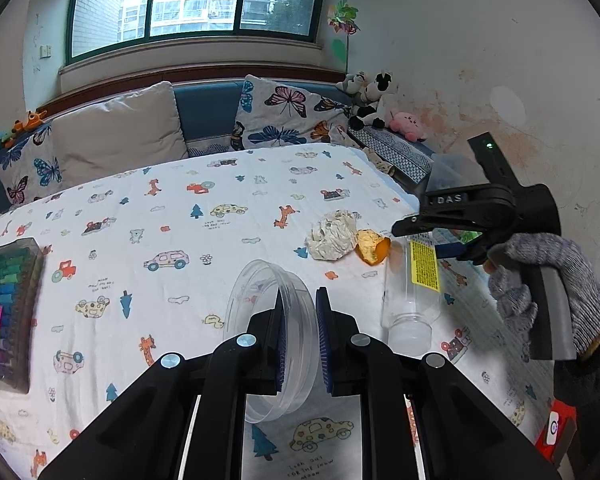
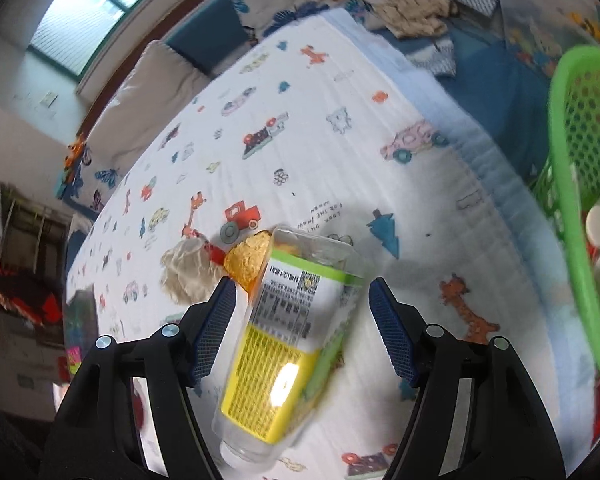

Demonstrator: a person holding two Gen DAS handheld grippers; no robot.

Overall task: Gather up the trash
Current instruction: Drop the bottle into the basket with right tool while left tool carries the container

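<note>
Clear plastic bottle with yellow label (image 2: 284, 344) lies on its side on bed with white cartoon-print sheet (image 1: 180, 216). Orange peel piece (image 1: 374, 246) touching bottle's far end. Crumpled white paper ball (image 1: 332, 236) just left of peel, touching it. Clear round plastic dish (image 1: 268, 320) near bottle, to its left. Clear box of coloured markers (image 1: 4, 312) at bed's left edge, well apart. Green mesh plastic basket (image 2: 580, 200) off bed's right side.
</note>
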